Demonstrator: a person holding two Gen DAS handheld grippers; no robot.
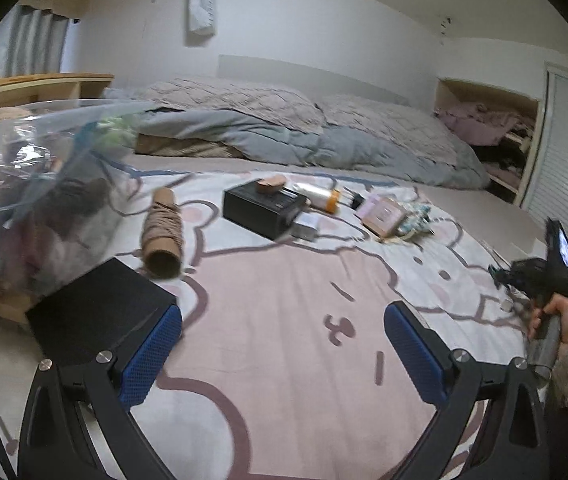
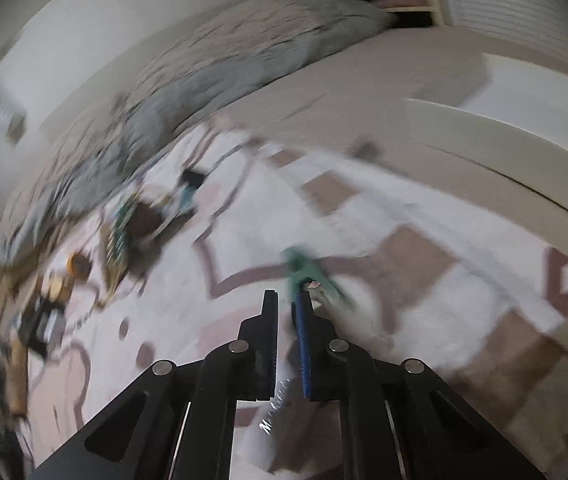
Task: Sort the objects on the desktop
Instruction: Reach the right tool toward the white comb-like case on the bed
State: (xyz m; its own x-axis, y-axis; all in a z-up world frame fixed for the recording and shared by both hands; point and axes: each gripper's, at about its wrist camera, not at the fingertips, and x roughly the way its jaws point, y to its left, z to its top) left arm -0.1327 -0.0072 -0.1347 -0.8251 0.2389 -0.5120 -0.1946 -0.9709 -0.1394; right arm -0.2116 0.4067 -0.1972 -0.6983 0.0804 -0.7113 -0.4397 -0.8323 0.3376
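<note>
Nearest, the left gripper (image 1: 282, 354) hovers over the cartoon-print bedspread (image 1: 284, 288) with its blue-padded fingers (image 1: 152, 354) wide apart and nothing between them. To the right, the right gripper (image 2: 288, 308) has its fingers drawn almost together on a small green clip-like item (image 2: 304, 270); heavy blur keeps me from naming it more closely, but it looks light and rigid, so a pinch across its narrow middle should hold it. Just beside the left fingers sits a small black box (image 1: 100, 308), stiff and flat-sided, best taken across its short sides. Behind it stands a clear plastic bag (image 1: 36, 184) stuffed with oddments. Farther on lie a spool of twine (image 1: 164, 232) (light, rough, easy to grip around its wound middle), a larger black box (image 1: 264, 206), a white-and-orange bottle (image 1: 320, 196) and a pink box (image 1: 382, 214), then the pillows (image 1: 244, 100).
</note>
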